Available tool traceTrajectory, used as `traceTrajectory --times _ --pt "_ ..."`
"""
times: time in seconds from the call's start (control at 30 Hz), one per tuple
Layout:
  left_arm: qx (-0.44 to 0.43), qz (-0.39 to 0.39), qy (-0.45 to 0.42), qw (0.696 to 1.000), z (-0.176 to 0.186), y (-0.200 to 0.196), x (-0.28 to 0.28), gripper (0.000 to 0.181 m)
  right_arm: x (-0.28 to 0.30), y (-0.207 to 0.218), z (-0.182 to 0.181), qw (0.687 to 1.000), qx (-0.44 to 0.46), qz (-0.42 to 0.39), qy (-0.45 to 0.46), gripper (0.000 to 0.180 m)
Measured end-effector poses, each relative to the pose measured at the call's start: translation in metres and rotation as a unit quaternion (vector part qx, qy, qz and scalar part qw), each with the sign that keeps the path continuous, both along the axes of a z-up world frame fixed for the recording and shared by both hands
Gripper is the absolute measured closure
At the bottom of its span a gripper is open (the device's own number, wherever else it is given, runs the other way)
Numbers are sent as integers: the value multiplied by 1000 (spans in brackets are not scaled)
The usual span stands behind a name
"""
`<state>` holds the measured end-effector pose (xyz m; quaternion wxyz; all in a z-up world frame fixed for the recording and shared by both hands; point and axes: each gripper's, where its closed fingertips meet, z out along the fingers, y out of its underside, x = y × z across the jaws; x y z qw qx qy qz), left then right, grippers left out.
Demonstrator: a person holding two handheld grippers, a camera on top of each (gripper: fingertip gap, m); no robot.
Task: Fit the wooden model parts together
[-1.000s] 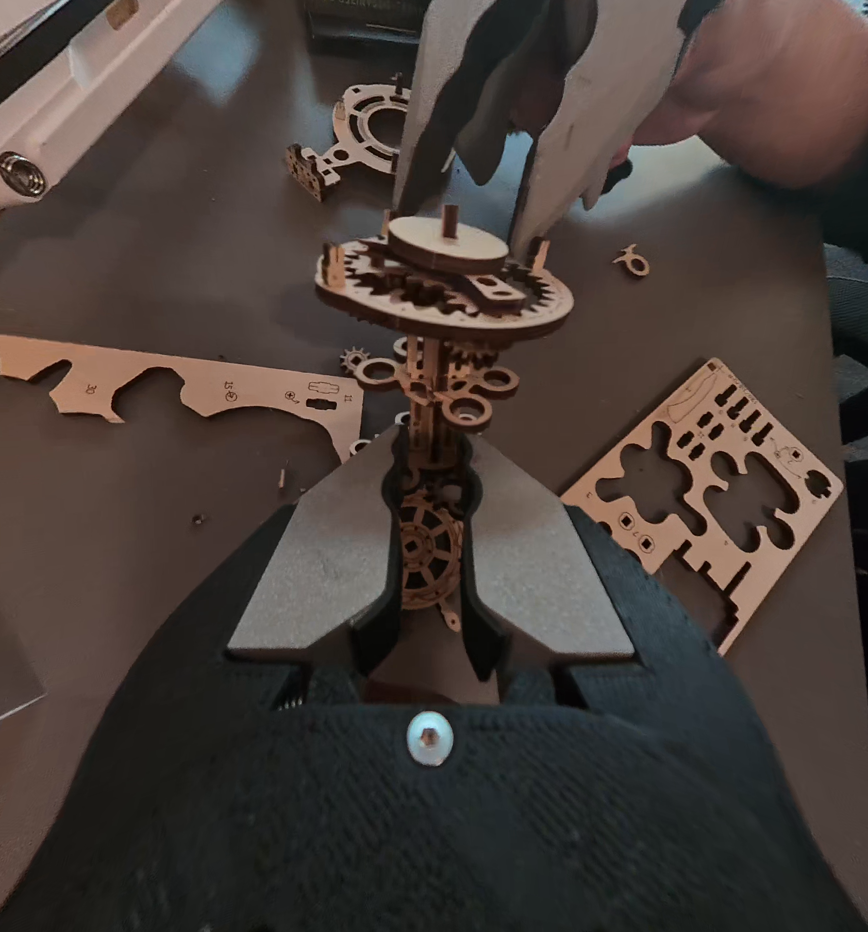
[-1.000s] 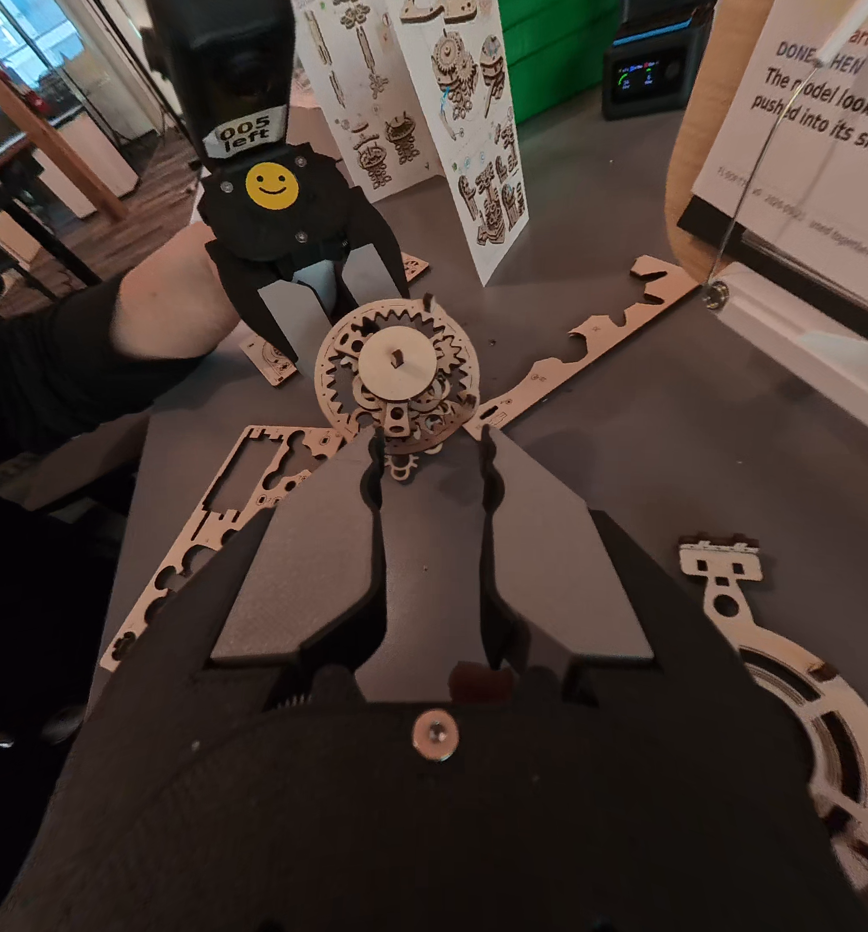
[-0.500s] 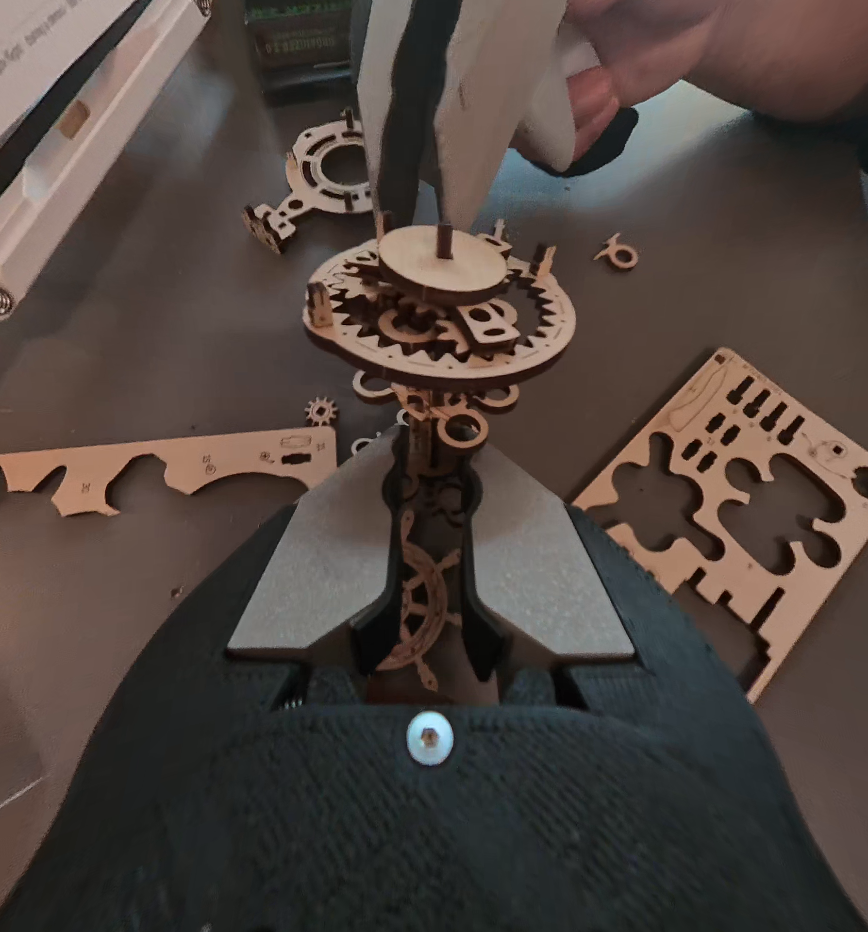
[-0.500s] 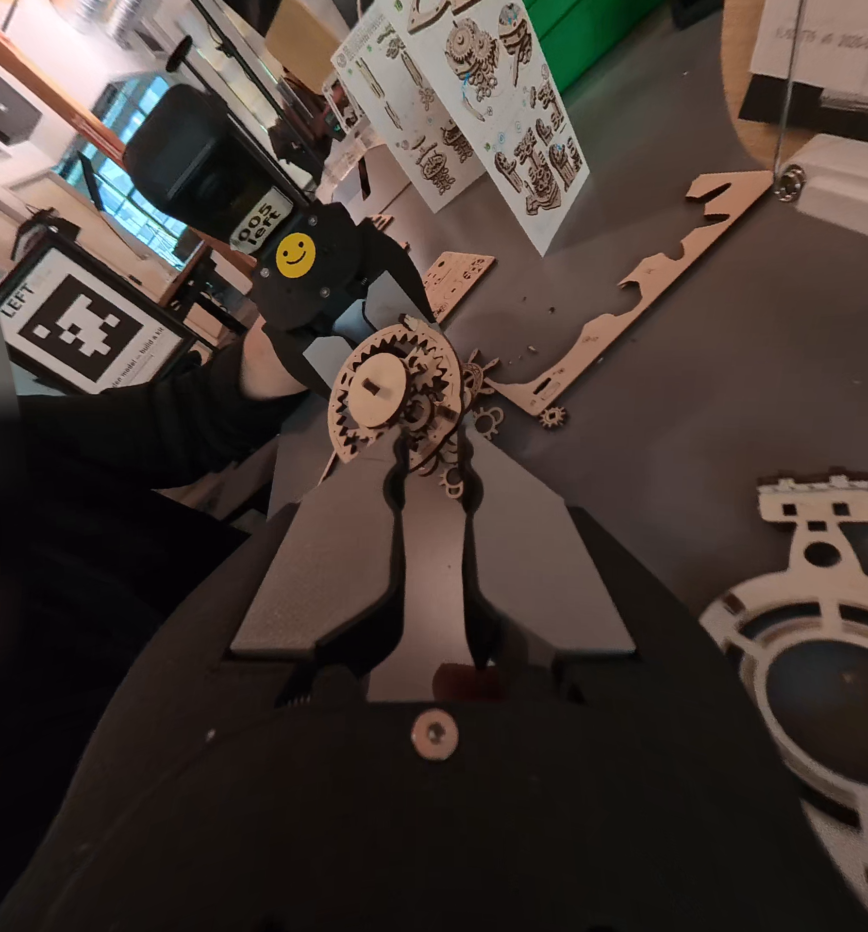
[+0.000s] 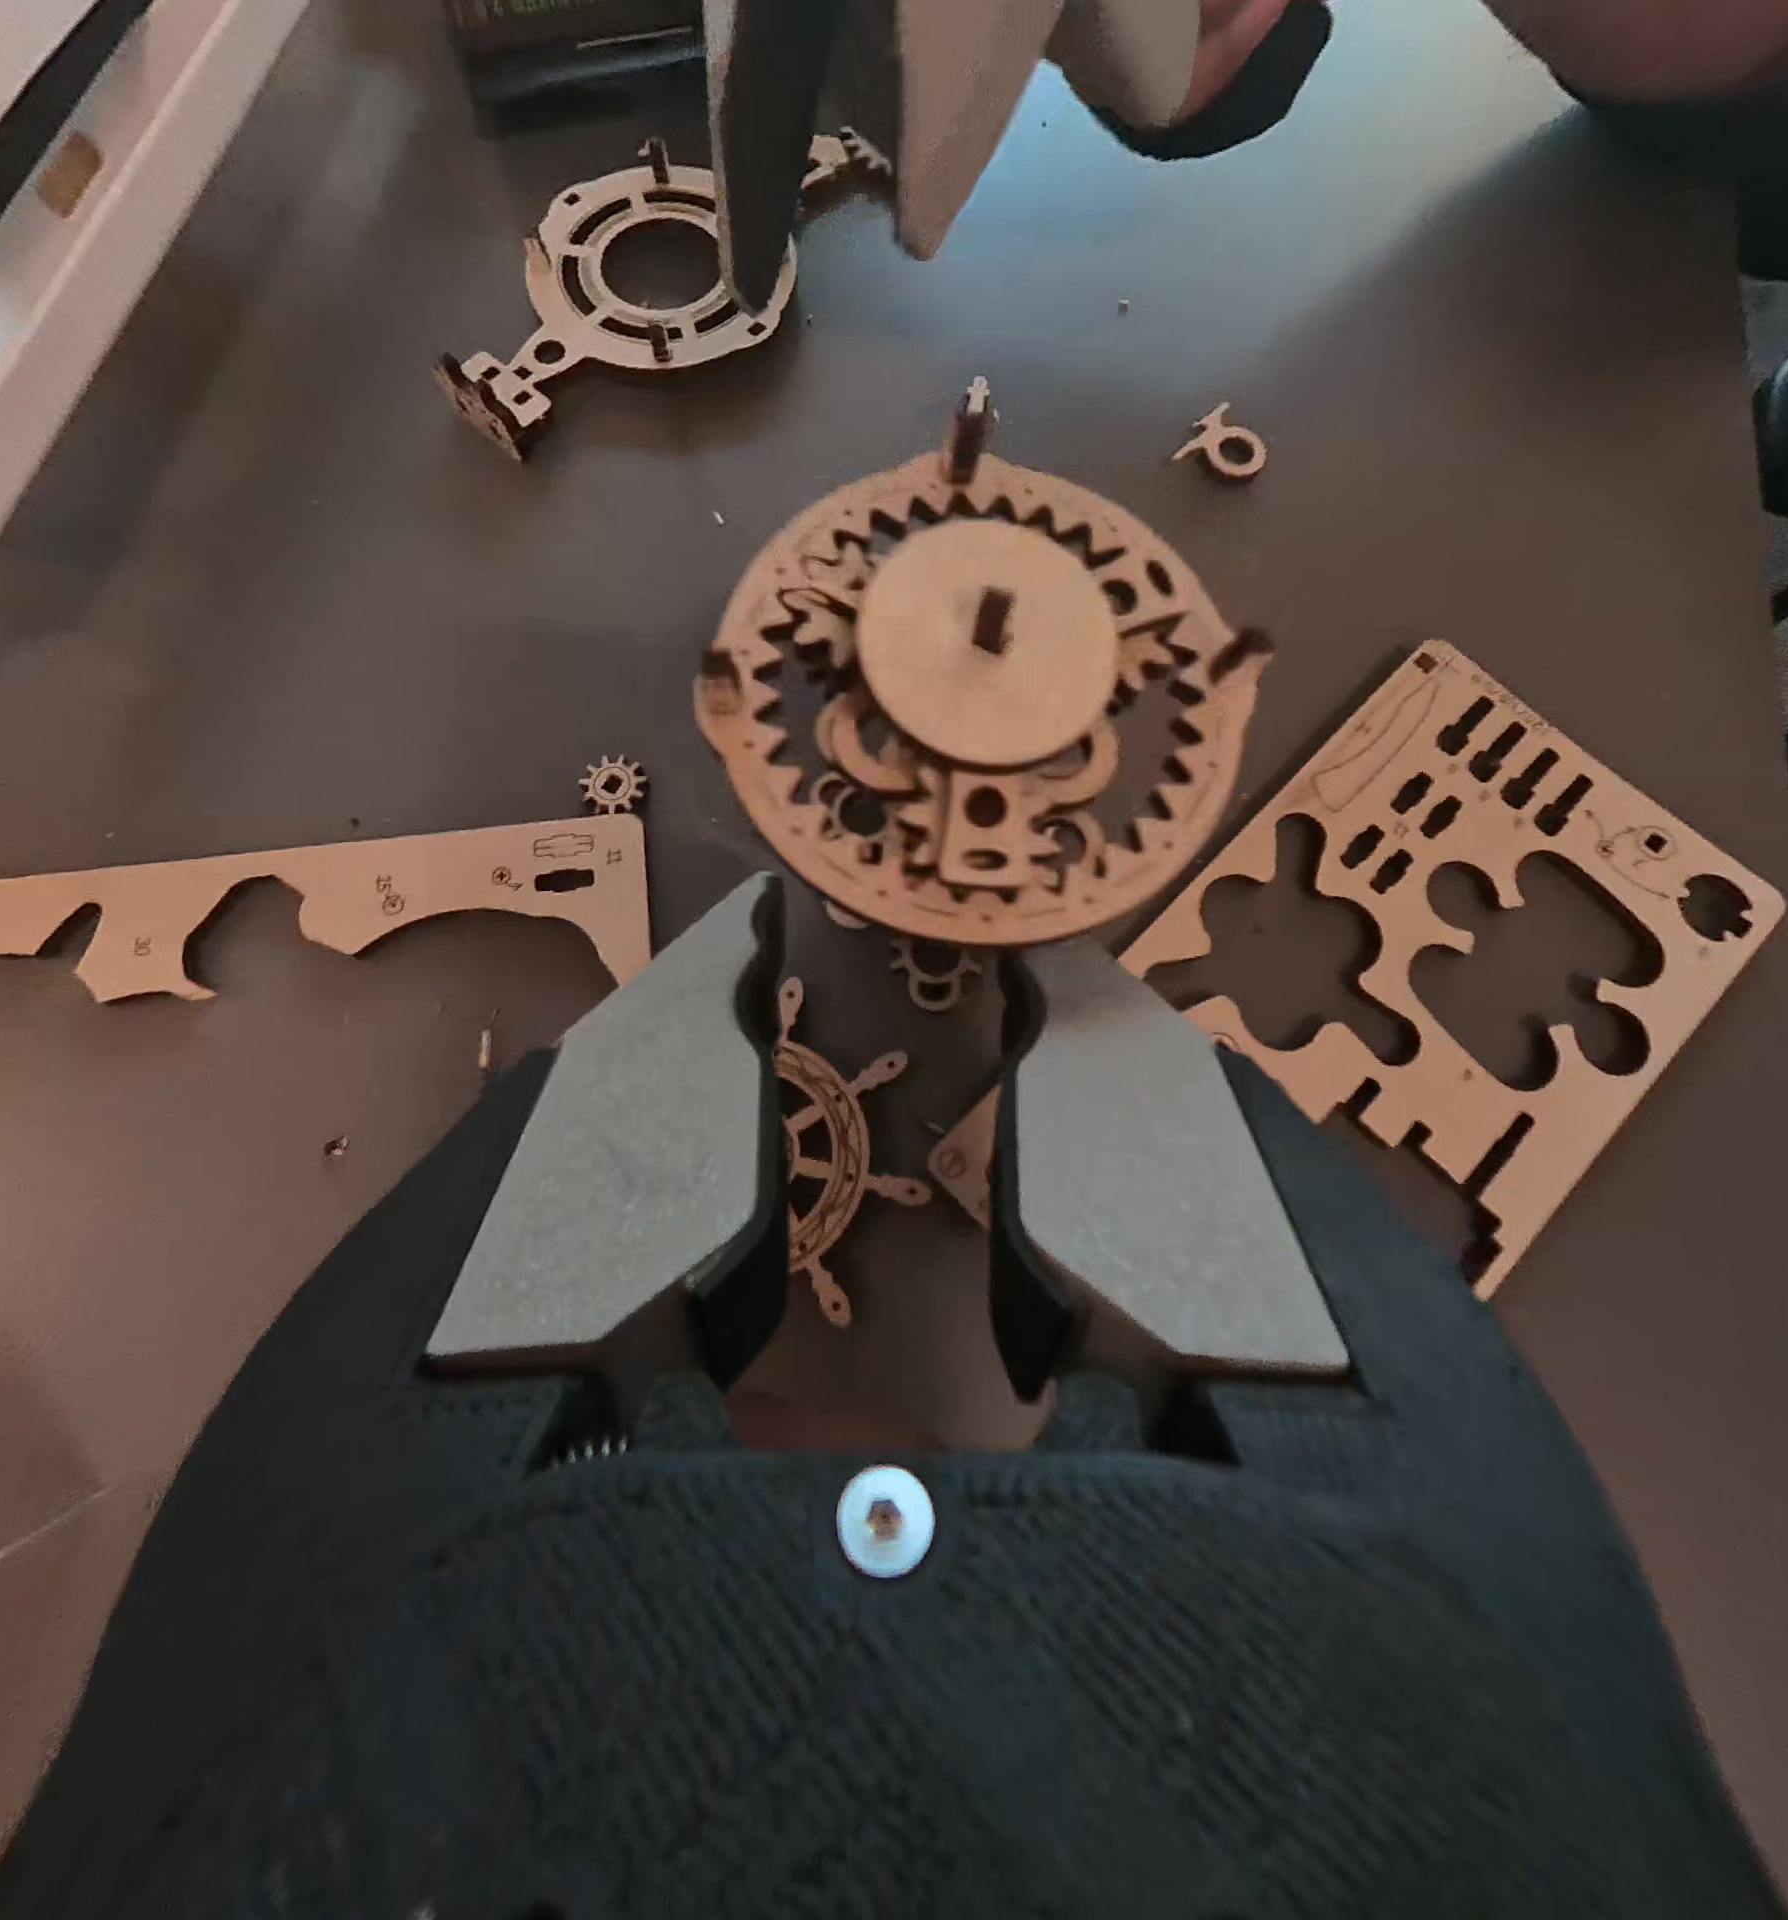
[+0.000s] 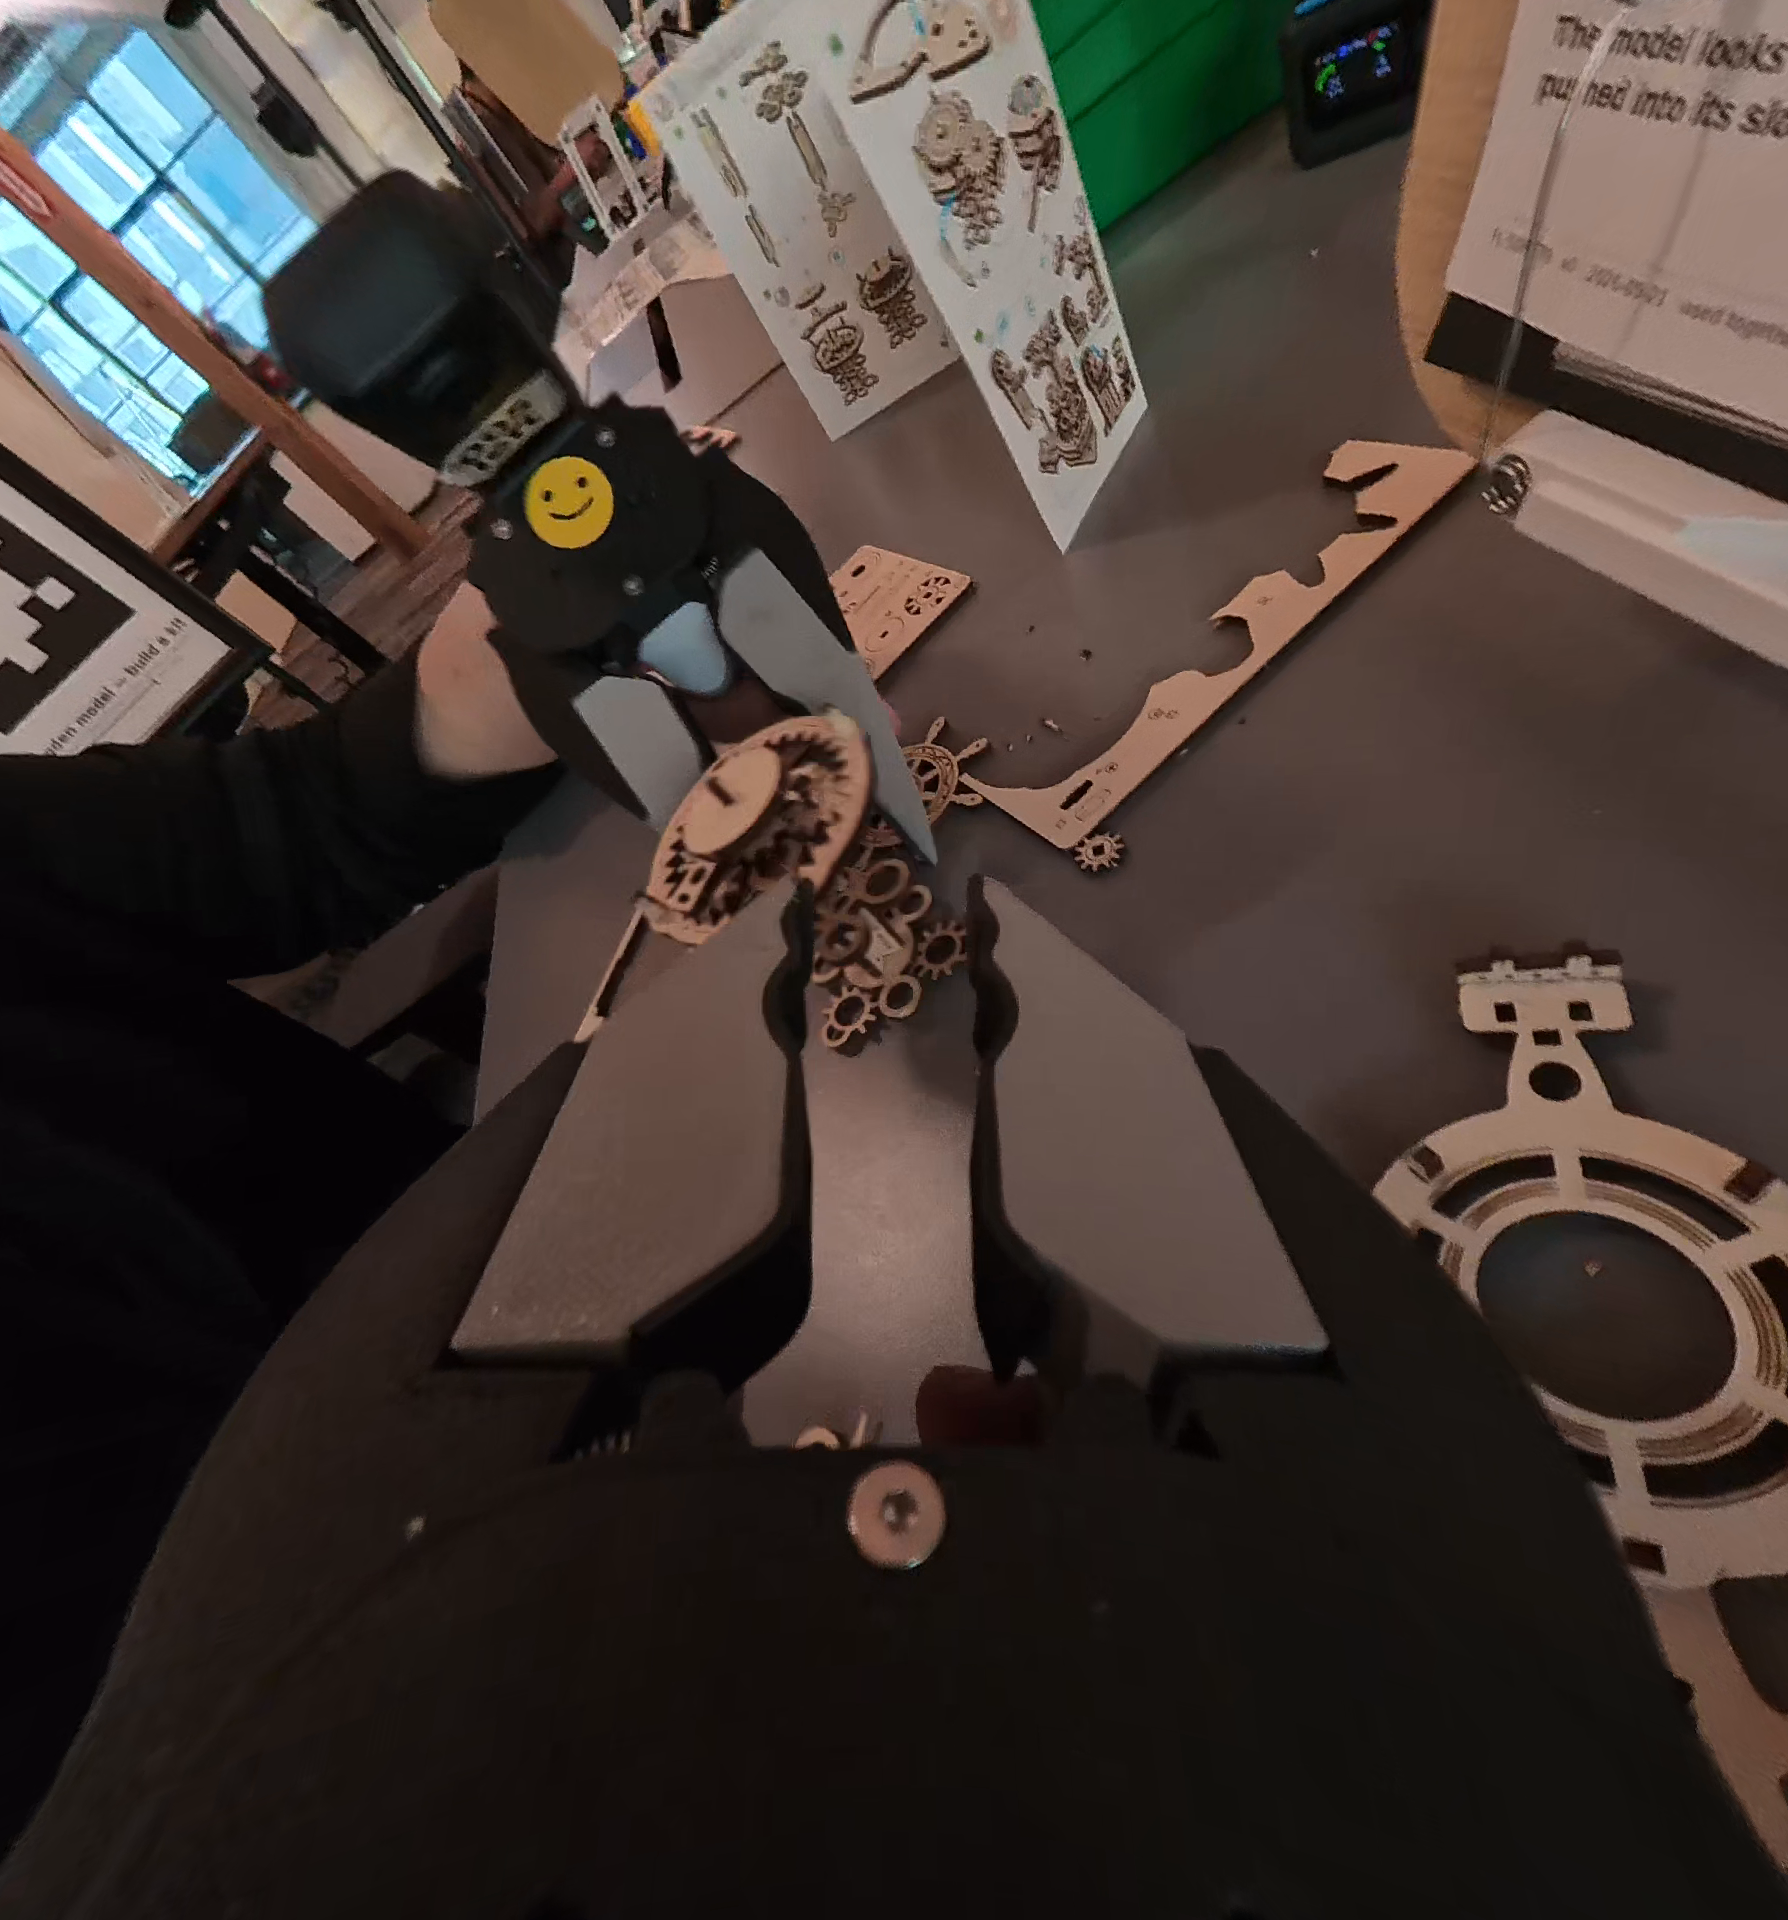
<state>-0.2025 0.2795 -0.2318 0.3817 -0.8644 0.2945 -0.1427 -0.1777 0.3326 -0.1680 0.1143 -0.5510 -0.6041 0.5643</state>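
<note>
The wooden model is a gear disc [image 5: 968,717] on a stem of small gears, with a ship's wheel [image 5: 828,1143] at its lower end. It leans tilted over the dark table. My left gripper [image 5: 890,935] is open; the ship's wheel lies between its fingers without being clamped. In the right wrist view the disc [image 6: 755,821] and small gears [image 6: 874,956] sit just past my open, empty right gripper [image 6: 885,904], with the left gripper [image 6: 786,836] behind them. The right gripper [image 5: 838,275] hangs over the ring frame [image 5: 651,270].
The ring frame [image 6: 1638,1299] lies at the right. Cut-out wooden sheets [image 5: 1441,935] and a strip [image 5: 298,904] lie on the table, with a loose small gear [image 5: 612,784] and a loop piece [image 5: 1222,452]. Instruction sheets [image 6: 931,229] and a white stand [image 6: 1679,520] stand behind. The left gripper's tips are roughly 9 centimeters from the right gripper's. Left tips and right tips are each some 7 centimeters from the gear disc [image 5: 968,717].
My left gripper has opened and let go of the model's stem. The model has tipped so its disc faces the left camera. The right gripper has drawn back from the disc.
</note>
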Motion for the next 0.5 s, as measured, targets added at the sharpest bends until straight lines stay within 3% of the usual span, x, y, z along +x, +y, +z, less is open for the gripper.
traceTrajectory --times 0.1,0.17,0.27,0.33,0.5 --pt "-4 -2 -1 1000 -7 3 3 151 -1 -8 3 1000 9 10 13 149" --pt "-20 9 19 1000 -11 3 -2 132 -1 -10 2 999 36 14 18 146" --pt "-17 2 21 1000 -7 -3 -7 126 -1 -12 10 994 94 13 58 146" --pt "-4 11 16 1000 3 -7 -15 119 2 -18 19 987 126 23 94 150" --pt "60 10 -50 997 49 -20 -23 124 2 -37 30 971 189 39 142 156"
